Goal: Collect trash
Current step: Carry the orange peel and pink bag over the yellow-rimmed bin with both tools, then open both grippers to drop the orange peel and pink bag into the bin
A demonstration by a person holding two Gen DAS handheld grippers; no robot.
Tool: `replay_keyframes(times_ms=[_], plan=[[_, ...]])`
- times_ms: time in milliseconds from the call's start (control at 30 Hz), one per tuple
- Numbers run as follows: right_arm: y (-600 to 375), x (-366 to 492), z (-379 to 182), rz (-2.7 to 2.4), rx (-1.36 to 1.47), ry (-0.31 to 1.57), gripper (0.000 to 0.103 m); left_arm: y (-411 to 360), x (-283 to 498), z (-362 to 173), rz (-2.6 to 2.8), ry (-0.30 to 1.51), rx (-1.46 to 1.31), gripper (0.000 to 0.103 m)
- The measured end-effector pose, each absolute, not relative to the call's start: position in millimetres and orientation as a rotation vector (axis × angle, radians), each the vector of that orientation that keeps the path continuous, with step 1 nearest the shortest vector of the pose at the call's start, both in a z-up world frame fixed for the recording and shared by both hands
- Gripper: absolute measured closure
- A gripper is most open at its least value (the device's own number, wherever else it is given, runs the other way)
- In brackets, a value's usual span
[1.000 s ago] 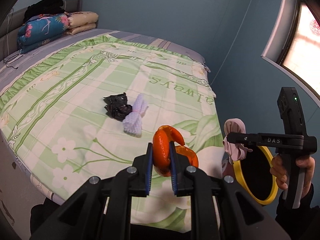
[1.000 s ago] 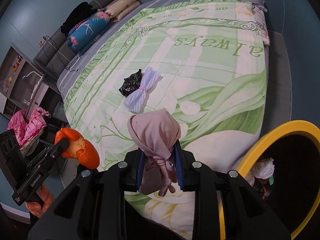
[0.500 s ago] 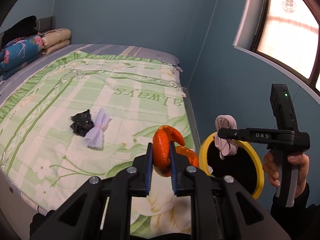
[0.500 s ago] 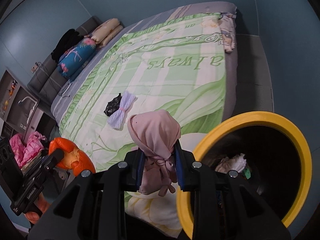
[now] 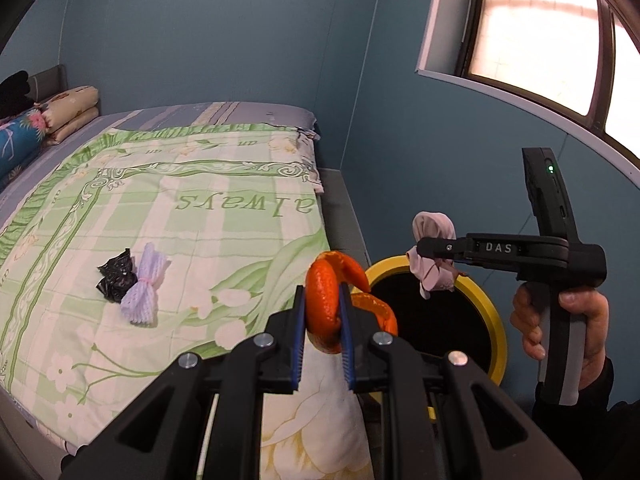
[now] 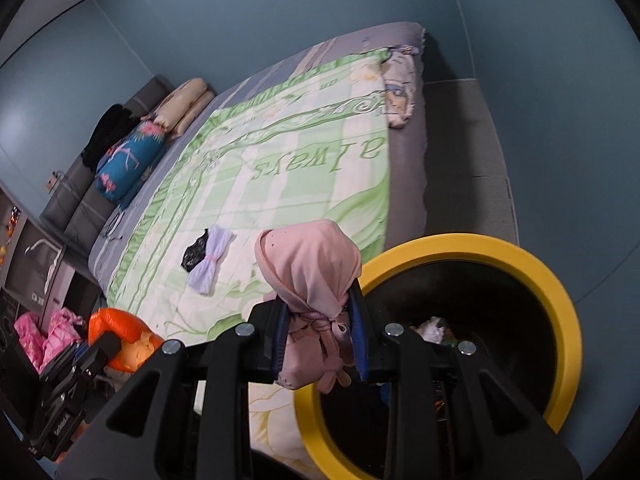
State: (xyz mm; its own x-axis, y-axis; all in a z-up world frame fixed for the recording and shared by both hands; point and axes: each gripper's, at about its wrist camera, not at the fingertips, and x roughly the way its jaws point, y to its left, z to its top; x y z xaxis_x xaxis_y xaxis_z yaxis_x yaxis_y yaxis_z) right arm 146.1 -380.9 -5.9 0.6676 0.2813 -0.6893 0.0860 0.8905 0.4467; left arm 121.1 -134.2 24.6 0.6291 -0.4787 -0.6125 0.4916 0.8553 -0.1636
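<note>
Orange peel clamped in left tongs; right tongs pinch pink cloth bundle over yellow-rimmed bin.

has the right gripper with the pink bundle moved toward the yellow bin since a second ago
Yes. In the left wrist view the right gripper with the pink bundle now hangs over the yellow bin's rim; earlier it was beside the bed edge, short of the bin.
</note>
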Motion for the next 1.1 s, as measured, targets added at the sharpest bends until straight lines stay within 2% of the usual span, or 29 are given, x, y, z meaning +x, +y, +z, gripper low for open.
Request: replay_keyframes(times_ms=[333, 933, 1000, 1100], plan=[[-411.7, 137.9, -22.9, 0.048, 0.514, 0.848, 0.077, -176.4, 127.1, 5.3, -0.618, 0.752, 0.072, 0.089], [-441.6, 142.4, -68.4, -0.021, 0.57, 0.923, 0.075, -235.8, 140.8, -63.7, -0.687, 0.915, 0.125, 0.087], [-443.8, 142.9, -69.6, -0.027, 0.575, 0.923, 0.072, -237.7, 140.4, -65.8, -0.684, 0.919, 0.124, 0.084], [-447.6, 143.5, -70.4, -0.035, 0.588, 0.92, 0.055, -237.2, 141.2, -68.1, -0.693, 0.929, 0.108, 0.076]])
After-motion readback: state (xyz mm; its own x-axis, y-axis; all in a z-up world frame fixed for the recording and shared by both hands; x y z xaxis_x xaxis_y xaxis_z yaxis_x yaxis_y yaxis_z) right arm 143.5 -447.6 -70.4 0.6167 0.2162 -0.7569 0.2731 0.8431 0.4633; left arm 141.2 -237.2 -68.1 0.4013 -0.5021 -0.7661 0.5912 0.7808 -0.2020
